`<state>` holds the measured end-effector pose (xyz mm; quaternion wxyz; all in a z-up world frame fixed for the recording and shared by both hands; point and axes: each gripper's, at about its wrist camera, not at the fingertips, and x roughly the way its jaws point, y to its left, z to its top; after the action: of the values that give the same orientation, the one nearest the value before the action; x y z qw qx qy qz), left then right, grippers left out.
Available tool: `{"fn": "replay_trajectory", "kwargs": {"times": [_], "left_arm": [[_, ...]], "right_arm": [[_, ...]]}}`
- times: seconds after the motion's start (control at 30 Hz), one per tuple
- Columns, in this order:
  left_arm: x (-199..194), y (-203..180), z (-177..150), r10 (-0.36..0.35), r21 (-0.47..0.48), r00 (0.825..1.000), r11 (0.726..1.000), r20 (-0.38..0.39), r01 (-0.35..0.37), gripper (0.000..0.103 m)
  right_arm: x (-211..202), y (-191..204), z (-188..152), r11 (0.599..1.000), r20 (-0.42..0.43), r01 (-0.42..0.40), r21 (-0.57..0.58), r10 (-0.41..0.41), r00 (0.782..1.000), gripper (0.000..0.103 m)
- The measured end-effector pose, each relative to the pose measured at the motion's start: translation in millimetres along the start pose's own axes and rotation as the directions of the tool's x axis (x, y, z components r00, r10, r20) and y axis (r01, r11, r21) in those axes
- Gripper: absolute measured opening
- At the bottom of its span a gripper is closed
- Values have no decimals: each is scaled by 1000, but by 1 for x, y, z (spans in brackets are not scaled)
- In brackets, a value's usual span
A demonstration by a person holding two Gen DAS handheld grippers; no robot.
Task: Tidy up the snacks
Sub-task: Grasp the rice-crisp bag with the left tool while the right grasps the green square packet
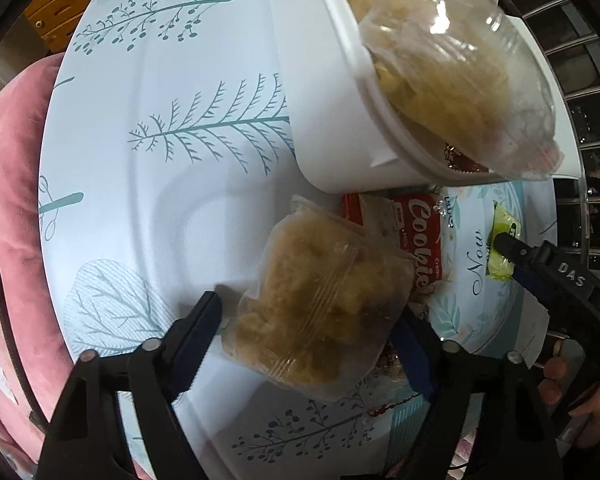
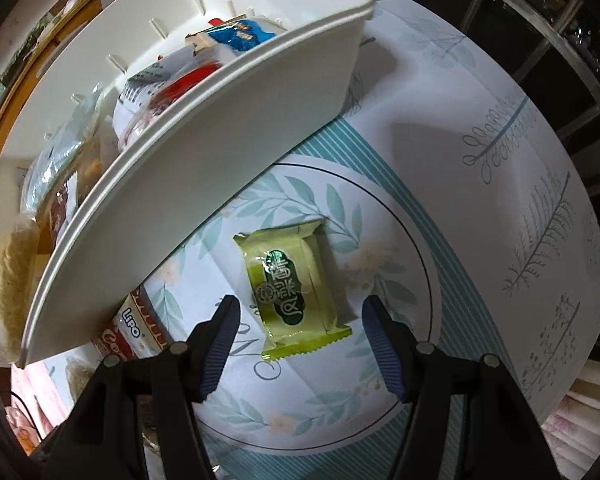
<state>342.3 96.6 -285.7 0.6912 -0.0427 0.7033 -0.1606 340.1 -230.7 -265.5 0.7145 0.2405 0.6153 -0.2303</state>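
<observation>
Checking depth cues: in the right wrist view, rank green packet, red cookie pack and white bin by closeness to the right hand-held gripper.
1. Green packet: between the open fingers of the right hand-held gripper, flat on the table.
2. Red cookie pack: left of the gripper, partly under the bin.
3. White bin: up and to the left, holding snacks.

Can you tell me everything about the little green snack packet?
The green snack packet is a small, shiny plastic pillow pack, sealed, with crimped zigzag ends and a dark green label with pale characters. It lies flat on the leaf-printed tablecloth, near the white basket. The right gripper hovers open around its near end; contact isn't clear.
</observation>
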Motion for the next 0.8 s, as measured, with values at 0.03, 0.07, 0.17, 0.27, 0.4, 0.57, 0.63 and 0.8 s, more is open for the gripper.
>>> {"fn": "replay_trajectory", "kwargs": {"times": [0.03,0.07,0.17,0.27,0.4,0.57,0.63,0.8], "left_arm": [[0,0,1,2,7,1000,1000,3,-2,74],[0,-1,1,2,13,1000,1000,2,-2,72],[-1,-6,-5,-10,18,1000,1000,-2,10,64],[-2,-8,-7,-10,15,1000,1000,-11,10,59],[-11,-3,-16,-3,22,1000,1000,-25,3,56],[-21,-4,-23,13,12,999,1000,-30,-12,56],[-25,-4,-25,3,-6,999,1000,-33,-3,56],[-44,-8,-35,-1,-53,1000,999,-11,0,56]], "right_arm": [[-1,-2,-2,1000,2,7,-7,-7,1000,58],[-1,0,-1,1000,3,14,-14,-14,1000,54],[1,-1,-1,1000,-7,14,-21,-14,1000,48],[2,-2,-2,999,-21,-3,-42,2,1000,41],[1,-7,-6,998,-54,-32,-51,29,998,38],[-6,-18,-16,995,-80,-78,-59,74,994,37],[-12,-23,-21,993,-92,-100,-57,95,991,37],[-30,-29,-32,985,-112,-137,-106,125,986,37]]}}
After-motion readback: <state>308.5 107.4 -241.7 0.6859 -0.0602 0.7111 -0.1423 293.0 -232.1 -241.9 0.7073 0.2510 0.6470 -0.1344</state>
